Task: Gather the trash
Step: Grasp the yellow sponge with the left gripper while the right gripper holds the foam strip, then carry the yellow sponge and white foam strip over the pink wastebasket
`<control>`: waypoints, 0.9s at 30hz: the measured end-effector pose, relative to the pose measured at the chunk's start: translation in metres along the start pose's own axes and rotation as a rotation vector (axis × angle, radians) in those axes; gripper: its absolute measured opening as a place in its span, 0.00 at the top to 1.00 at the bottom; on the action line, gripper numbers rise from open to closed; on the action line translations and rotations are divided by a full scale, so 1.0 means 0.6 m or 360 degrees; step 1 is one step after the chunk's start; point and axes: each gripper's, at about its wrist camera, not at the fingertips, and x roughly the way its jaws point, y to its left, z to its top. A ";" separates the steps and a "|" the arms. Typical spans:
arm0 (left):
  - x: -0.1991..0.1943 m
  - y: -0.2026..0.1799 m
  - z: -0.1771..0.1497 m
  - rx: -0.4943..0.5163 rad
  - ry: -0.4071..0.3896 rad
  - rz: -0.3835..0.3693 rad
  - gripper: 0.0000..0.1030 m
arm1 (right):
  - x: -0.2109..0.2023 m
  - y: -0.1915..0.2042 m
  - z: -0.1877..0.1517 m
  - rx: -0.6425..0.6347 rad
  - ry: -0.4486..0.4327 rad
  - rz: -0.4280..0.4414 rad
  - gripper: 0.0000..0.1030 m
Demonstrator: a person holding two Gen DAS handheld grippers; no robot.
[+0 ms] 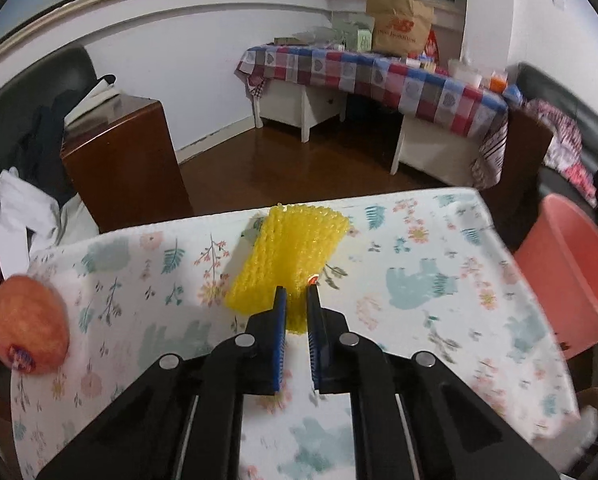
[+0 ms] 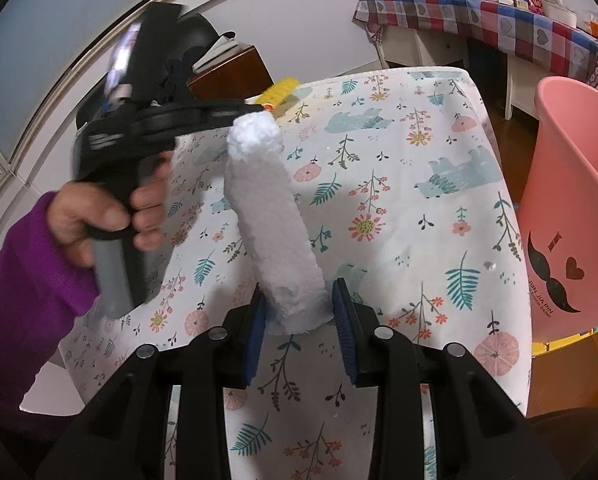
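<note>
A yellow foam net sleeve (image 1: pixel 291 256) hangs from my left gripper (image 1: pixel 297 294), whose jaws are shut on its near end above the flowered tabletop (image 1: pixel 439 280). It also shows in the right wrist view (image 2: pixel 278 91), at the tip of the left gripper (image 2: pixel 255 109). A white foam net sleeve (image 2: pixel 271 216) stands up from my right gripper (image 2: pixel 299 292), with its lower end between the jaws, which press its sides. A pink bin (image 2: pixel 575 216) stands just right of the table; it also shows in the left wrist view (image 1: pixel 571 268).
An orange fruit (image 1: pixel 27 324) lies at the table's left edge. A brown cabinet (image 1: pixel 127 160) stands beyond the table at left. A table with a checked cloth (image 1: pixel 379 76) and a paper bag is at the back.
</note>
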 end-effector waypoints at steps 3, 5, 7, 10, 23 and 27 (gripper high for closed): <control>-0.039 -0.001 -0.015 -0.0023 -0.0026 -0.0043 0.91 | -0.001 -0.001 0.000 0.0001 -0.0002 -0.0001 0.68; -0.069 -0.003 -0.027 -0.0054 -0.0039 -0.0075 0.91 | 0.000 -0.001 0.000 0.0002 -0.0004 -0.0004 0.68; -0.094 -0.004 -0.040 -0.0091 -0.0043 -0.0090 0.91 | 0.000 -0.001 0.000 0.0004 -0.0006 -0.0006 0.68; -0.122 -0.006 -0.056 -0.0137 -0.0048 -0.0096 0.91 | -0.001 0.000 -0.001 0.0006 -0.0010 -0.0014 0.68; -0.201 -0.026 -0.125 -0.0255 -0.0029 -0.0079 0.91 | -0.013 0.005 -0.005 -0.0008 -0.0050 -0.0078 0.68; -0.217 -0.034 -0.140 -0.0262 -0.0033 -0.0084 0.91 | -0.019 0.010 -0.006 -0.0048 -0.0085 -0.0085 0.68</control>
